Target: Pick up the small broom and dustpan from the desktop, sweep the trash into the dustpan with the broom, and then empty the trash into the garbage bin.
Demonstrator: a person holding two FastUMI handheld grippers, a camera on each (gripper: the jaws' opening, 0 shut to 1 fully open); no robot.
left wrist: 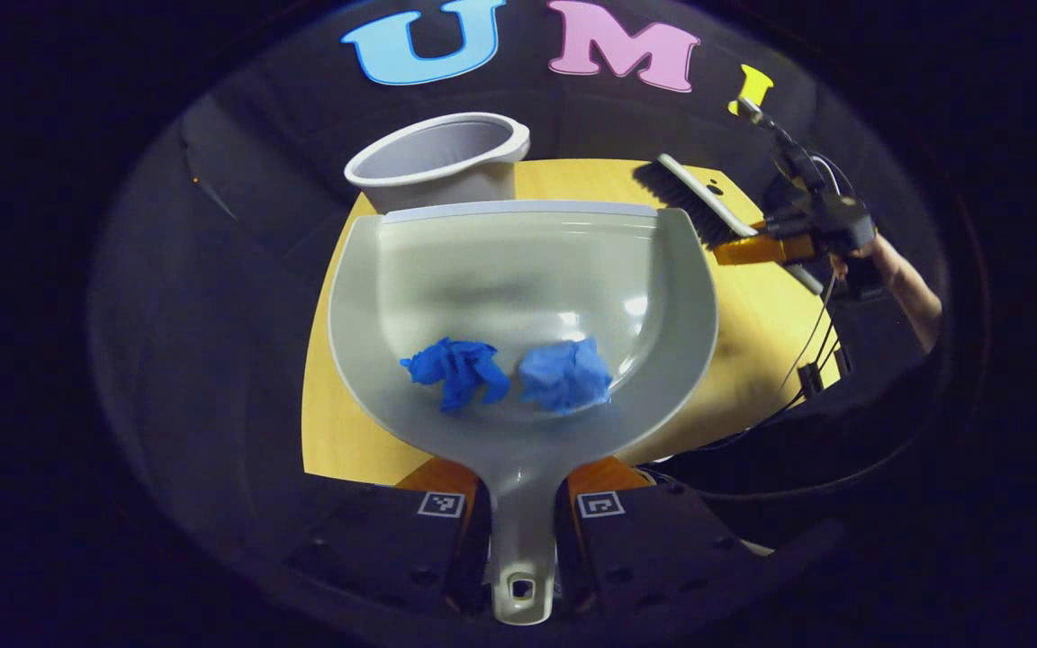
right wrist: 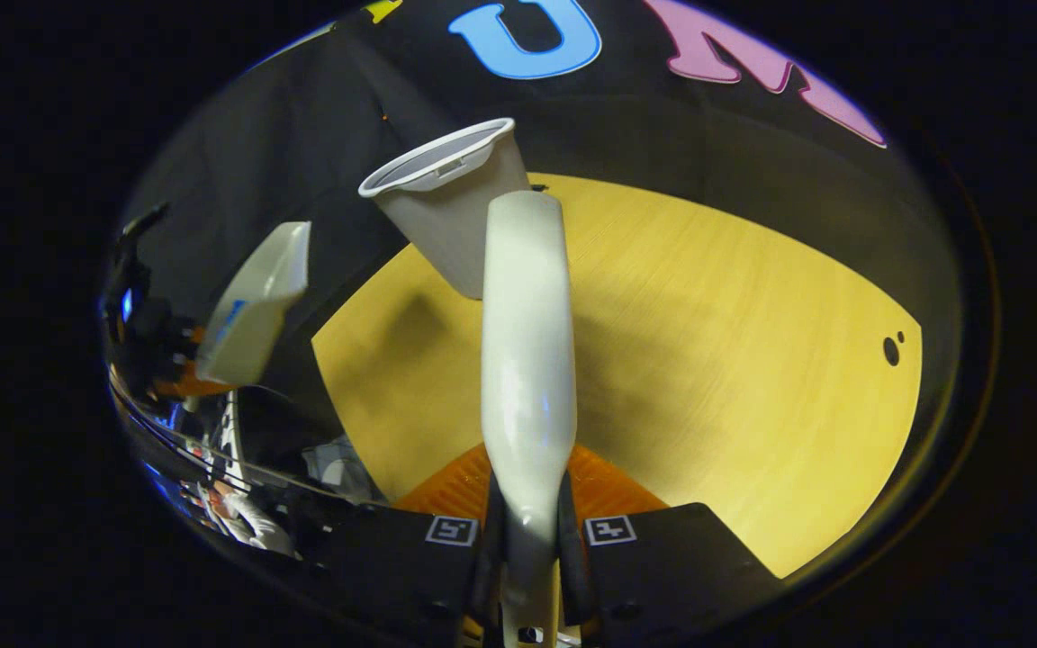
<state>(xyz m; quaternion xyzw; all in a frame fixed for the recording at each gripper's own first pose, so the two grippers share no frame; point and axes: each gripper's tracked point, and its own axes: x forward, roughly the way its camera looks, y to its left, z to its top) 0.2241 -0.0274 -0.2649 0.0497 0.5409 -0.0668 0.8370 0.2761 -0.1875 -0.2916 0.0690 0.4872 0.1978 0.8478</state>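
Both sets of jaws are nearly closed, each pinching a plastic handle. Seen from the left gripper view, the left gripper point(left wrist: 521, 513) clamps the narrow handle of a pale grey, glossy plastic dustpan point(left wrist: 527, 270), held above the yellow wooden desktop point(left wrist: 752, 315). Two crumpled blue scraps of trash lie side by side in the pan's rounded bowl: the left blue wad point(left wrist: 458, 369) and the right blue wad point(left wrist: 565, 373). Beyond the pan's straight front lip stands one light grey plastic garbage bin point(left wrist: 442, 162), its lower part hidden behind the pan. Farther right, a hand point(left wrist: 879, 261) holds the other gripper with the small broom, dark bristles pointing down. In the right gripper view, the right gripper point(right wrist: 526, 540) squeezes the smooth white broom handle point(right wrist: 526, 360); its bristles are out of sight. The dustpan appears edge-on at far left, blurred.
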